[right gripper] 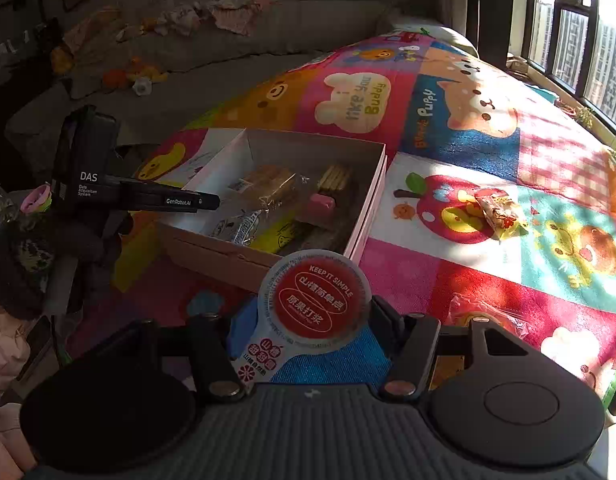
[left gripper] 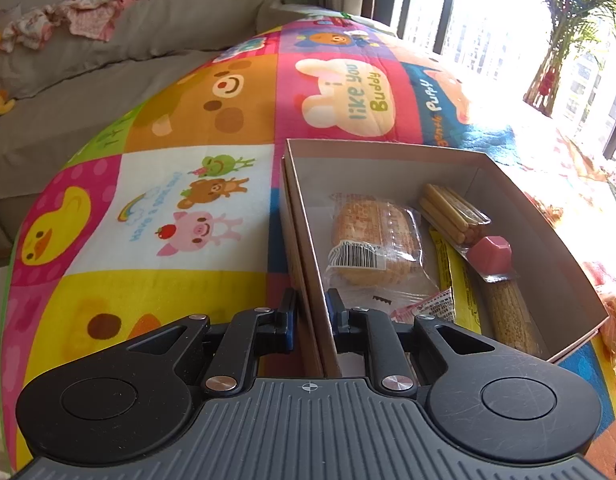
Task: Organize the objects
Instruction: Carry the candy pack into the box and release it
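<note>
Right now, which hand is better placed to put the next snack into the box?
Right. The right gripper already holds the red-lidded cup near the box, while the left gripper is clamped on the box wall.

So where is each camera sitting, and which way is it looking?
Left wrist: sits on the left gripper, looking down along it at the box wall it is shut on; only its fingers show.
Right wrist: sits on the right gripper, which is shut on a red-lidded cup, looking toward the box and the left gripper.
Shared: the box, the cartoon blanket, the sofa.
</note>
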